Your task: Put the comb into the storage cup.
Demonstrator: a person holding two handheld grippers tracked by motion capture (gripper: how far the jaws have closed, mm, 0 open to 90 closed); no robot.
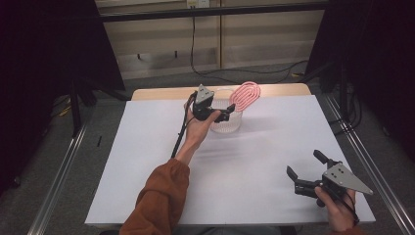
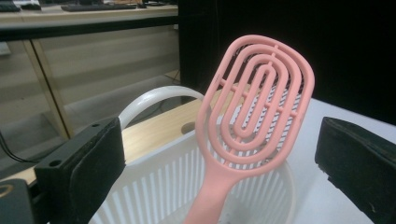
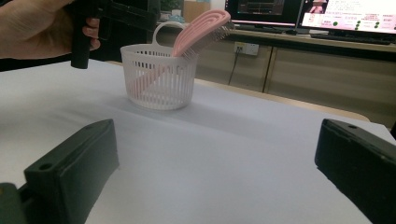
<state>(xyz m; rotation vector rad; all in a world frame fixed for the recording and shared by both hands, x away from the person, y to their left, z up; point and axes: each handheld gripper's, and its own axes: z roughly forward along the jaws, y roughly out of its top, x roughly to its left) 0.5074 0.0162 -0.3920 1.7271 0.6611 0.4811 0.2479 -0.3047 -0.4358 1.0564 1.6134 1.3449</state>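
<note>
A pink vented hairbrush [image 1: 245, 95] stands handle-down in a small white slatted basket [image 1: 227, 125] at the far middle of the table, its head leaning out over the rim to the right. My left gripper [image 1: 226, 115] hovers at the basket's near-left rim. In the left gripper view the brush [image 2: 261, 107] rises out of the basket [image 2: 159, 186] between my wide-apart jaws, and neither pad touches it. My right gripper [image 1: 304, 164] rests open and holding nothing near the table's front right corner, pointing toward the basket [image 3: 156, 79] and brush [image 3: 201, 28].
A white sheet [image 1: 147, 161] covers the table, with a strip of bare wood [image 1: 161, 93] along the far edge. Metal rails [image 1: 58, 176] run down both sides. A cable [image 1: 178, 139] trails from the left gripper along the forearm.
</note>
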